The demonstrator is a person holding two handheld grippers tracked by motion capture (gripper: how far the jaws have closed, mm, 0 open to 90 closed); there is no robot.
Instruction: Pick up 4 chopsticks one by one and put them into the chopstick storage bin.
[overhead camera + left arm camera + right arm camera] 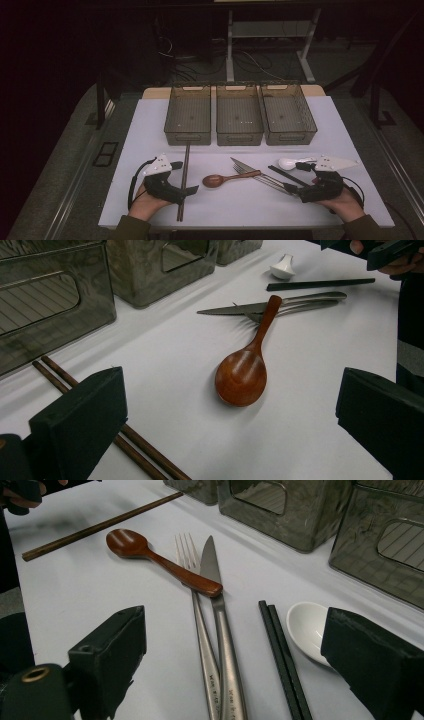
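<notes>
The high view looks forward and down from the near side over the whole table (150,130). The left gripper view sits low and close, facing right across the spoon (242,372); the right gripper view, equally low, faces left. Both share the spoon (150,555), knife (220,625) and, probably, the same fork (200,630)

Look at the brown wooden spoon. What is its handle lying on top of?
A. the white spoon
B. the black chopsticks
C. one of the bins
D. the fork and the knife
D: the wooden spoon has the end of its handle resting across the fork and the knife, while the black chopsticks and the white spoon lie apart from it.
</notes>
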